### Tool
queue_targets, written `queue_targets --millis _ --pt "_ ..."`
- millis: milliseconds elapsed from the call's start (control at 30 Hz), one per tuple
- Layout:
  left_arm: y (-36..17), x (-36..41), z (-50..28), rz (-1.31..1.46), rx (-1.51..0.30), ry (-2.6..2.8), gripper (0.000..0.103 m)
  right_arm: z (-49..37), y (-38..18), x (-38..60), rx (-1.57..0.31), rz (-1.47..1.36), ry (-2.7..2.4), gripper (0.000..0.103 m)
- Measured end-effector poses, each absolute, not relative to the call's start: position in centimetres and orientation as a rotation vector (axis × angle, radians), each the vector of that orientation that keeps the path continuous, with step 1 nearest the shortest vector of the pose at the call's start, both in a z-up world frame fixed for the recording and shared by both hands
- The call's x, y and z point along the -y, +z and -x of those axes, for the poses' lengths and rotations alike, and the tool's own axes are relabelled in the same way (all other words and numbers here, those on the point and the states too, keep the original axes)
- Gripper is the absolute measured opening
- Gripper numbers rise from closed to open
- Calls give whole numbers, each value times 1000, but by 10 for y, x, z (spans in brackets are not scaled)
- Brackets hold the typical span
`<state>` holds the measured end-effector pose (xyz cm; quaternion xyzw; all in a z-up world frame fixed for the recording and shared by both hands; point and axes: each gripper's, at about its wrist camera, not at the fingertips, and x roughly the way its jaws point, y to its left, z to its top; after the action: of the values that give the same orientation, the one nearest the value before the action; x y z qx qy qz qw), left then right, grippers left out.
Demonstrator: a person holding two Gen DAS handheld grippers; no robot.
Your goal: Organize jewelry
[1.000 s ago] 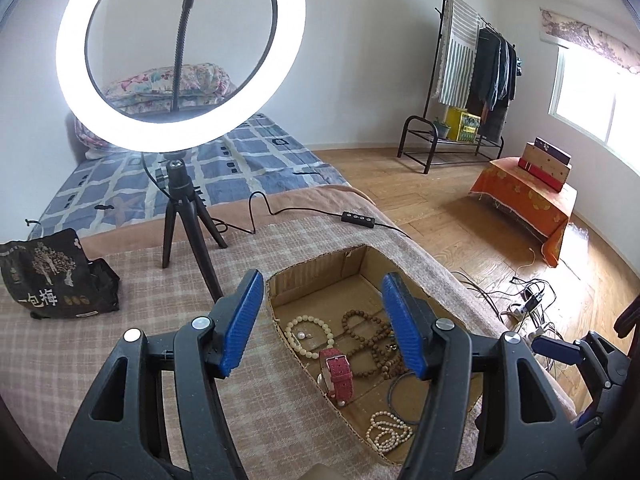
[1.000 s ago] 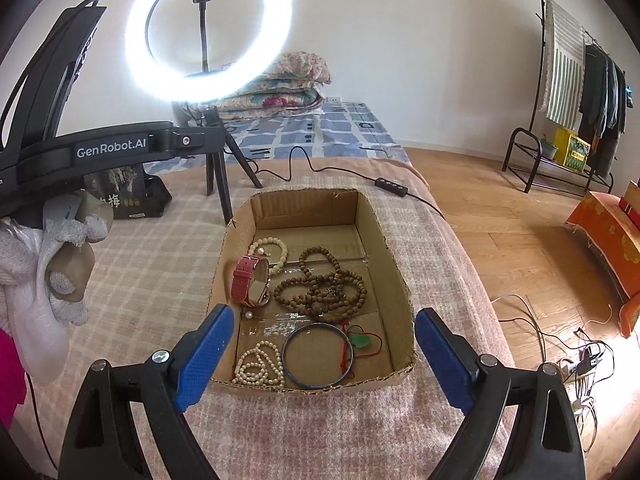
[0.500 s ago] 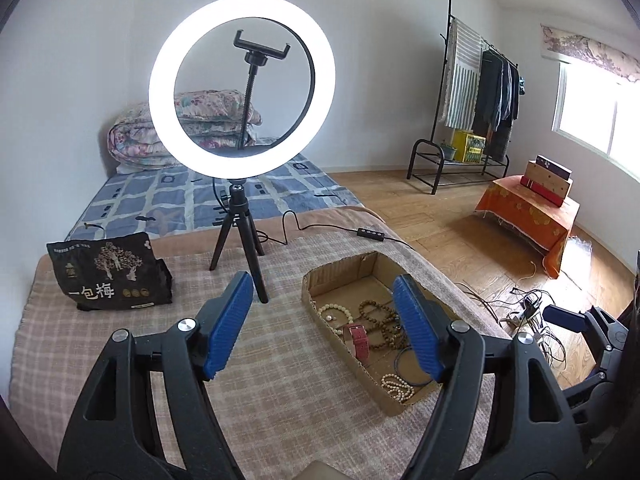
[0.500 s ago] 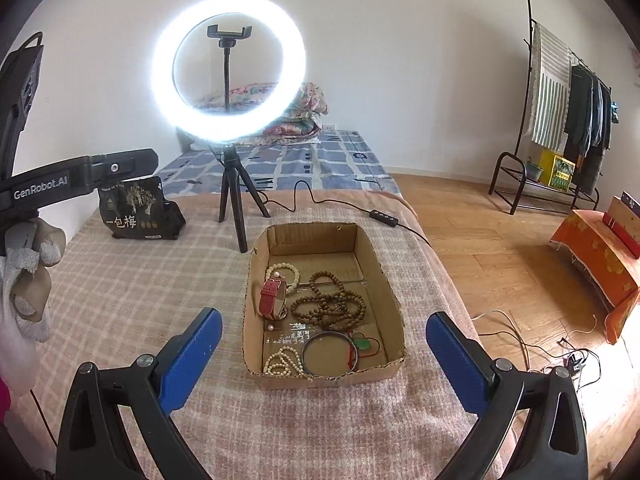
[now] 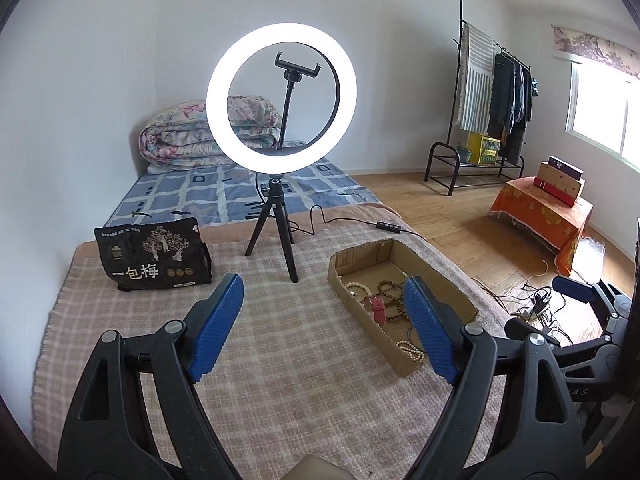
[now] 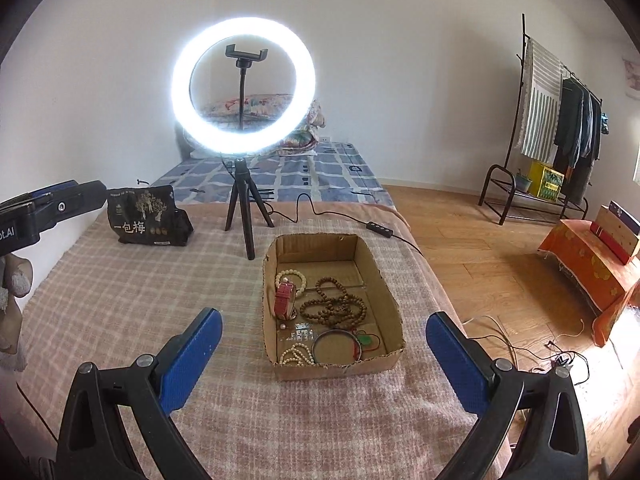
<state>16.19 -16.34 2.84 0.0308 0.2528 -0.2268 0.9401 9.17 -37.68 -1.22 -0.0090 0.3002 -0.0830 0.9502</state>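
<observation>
A shallow cardboard box (image 6: 382,280) lies on the checked blanket. In it lie a red watch (image 6: 285,299), a brown bead necklace (image 6: 334,307), a cream bead bracelet (image 6: 291,278), a dark bangle (image 6: 338,346), a green pendant (image 6: 365,339) and white beads (image 6: 294,356). My right gripper (image 6: 322,350) is open and empty, held back above the box's near end. My left gripper (image 5: 326,320) is open and empty, held left of the box (image 5: 436,276); its right finger hides part of the contents. The watch (image 5: 377,307) shows there too.
A lit ring light on a black tripod (image 6: 243,208) stands behind the box, its cable (image 6: 376,227) trailing right. A black printed bag (image 6: 148,218) sits at the back left. The bed's right edge drops to a wooden floor with cables (image 6: 560,356).
Both grippers have pulled back and up from the box, which now looks smaller and farther away. Both stay open and empty. The jewelry has not moved.
</observation>
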Motion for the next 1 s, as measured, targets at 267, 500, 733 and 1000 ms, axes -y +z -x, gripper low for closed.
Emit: queue_targets --millis 267,500,733,1000 --pt "26 156 -130 -105 -496 -438 94 -81 -13 373 -592 33 -191 103" --pt "26 154 -117 -108 -503 -438 98 -76 -17 377 -597 24 -203 103" --pt "27 151 -109 -116 -512 -414 102 -73 -17 379 -598 17 -205 103" --pt "28 152 -103 -125 -509 -406 103 -73 -18 377 -600 28 -200 103"
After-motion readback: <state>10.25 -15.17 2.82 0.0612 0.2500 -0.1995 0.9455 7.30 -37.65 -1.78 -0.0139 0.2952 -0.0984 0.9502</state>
